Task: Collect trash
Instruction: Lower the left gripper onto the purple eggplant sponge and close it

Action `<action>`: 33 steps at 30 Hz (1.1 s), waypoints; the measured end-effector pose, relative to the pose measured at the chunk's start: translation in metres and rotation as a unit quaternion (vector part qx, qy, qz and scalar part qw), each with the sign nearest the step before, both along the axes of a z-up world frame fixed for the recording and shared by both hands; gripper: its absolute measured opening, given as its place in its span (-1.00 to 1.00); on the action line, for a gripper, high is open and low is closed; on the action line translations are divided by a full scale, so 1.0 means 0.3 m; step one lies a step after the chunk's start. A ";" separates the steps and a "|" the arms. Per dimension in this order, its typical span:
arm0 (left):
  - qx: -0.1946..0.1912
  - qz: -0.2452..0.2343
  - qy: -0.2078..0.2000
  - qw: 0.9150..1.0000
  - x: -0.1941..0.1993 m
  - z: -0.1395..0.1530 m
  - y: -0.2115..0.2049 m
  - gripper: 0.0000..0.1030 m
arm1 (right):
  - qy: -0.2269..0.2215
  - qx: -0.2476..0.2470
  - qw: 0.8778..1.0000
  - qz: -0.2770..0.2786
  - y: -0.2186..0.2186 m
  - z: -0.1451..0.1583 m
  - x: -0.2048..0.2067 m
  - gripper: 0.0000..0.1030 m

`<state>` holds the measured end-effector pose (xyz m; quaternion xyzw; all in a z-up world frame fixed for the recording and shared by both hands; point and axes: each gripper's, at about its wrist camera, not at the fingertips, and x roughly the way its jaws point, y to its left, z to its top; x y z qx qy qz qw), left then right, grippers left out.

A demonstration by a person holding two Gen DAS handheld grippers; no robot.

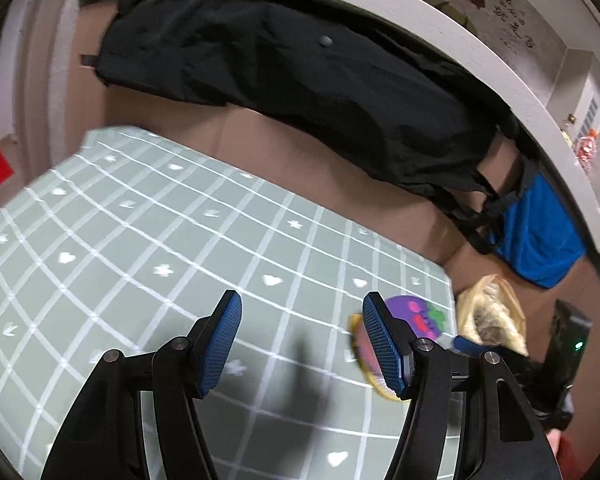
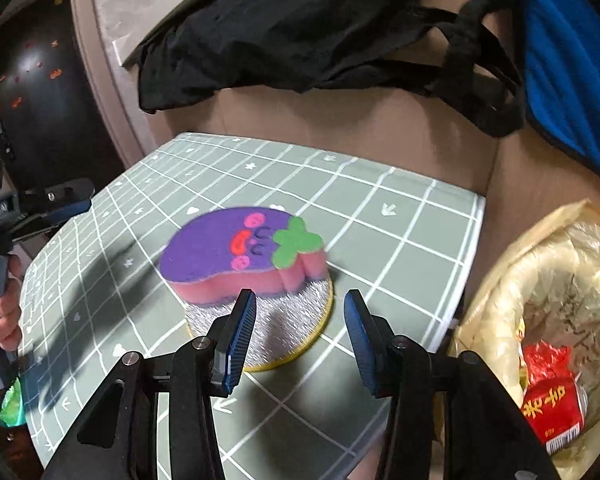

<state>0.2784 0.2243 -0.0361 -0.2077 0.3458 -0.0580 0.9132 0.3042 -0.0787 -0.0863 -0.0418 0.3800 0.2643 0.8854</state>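
A purple and pink eggplant-shaped sponge lies on a round silver scrub pad with a yellow rim, on the green grid mat. My right gripper is open and empty, just in front of the pad. A bin lined with a yellowish bag stands right of the mat and holds a red wrapper. My left gripper is open and empty above the mat; the sponge sits behind its right finger. It also shows in the right wrist view at the mat's left edge.
A black garment and a blue bag lie on the brown cardboard behind the mat. A green scrap shows at the mat's lower left edge. The lined bin also shows in the left wrist view.
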 end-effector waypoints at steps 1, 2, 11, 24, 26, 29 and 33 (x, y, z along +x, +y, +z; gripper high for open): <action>-0.018 -0.018 0.010 1.000 0.024 -0.012 -0.016 0.23 | 0.004 0.002 1.000 -0.004 -0.009 -0.008 -0.002 -0.14; -0.034 -0.033 0.017 0.999 0.042 -0.020 -0.027 0.23 | 0.007 0.005 1.000 -0.007 -0.021 -0.012 -0.004 -0.14; -0.045 -0.075 0.083 0.993 0.229 -0.136 -0.209 0.23 | -0.001 0.028 0.999 -0.027 -0.136 -0.031 -0.074 -0.14; -0.083 -0.059 0.103 0.989 0.229 -0.168 -0.253 -0.17 | 0.016 0.073 0.997 -0.037 -0.202 -0.037 -0.069 -0.14; -0.065 -0.059 0.088 0.992 0.212 -0.141 -0.254 -0.52 | 0.022 0.071 0.997 -0.028 -0.175 -0.035 -0.056 -0.14; -0.020 -0.045 0.054 0.997 0.176 -0.074 -0.226 -0.89 | 0.037 0.067 0.997 -0.003 -0.126 -0.031 -0.031 -0.14; -0.008 -0.022 0.030 0.999 0.130 -0.019 -0.158 -0.89 | 0.047 0.052 0.997 0.012 -0.066 -0.030 0.008 -0.14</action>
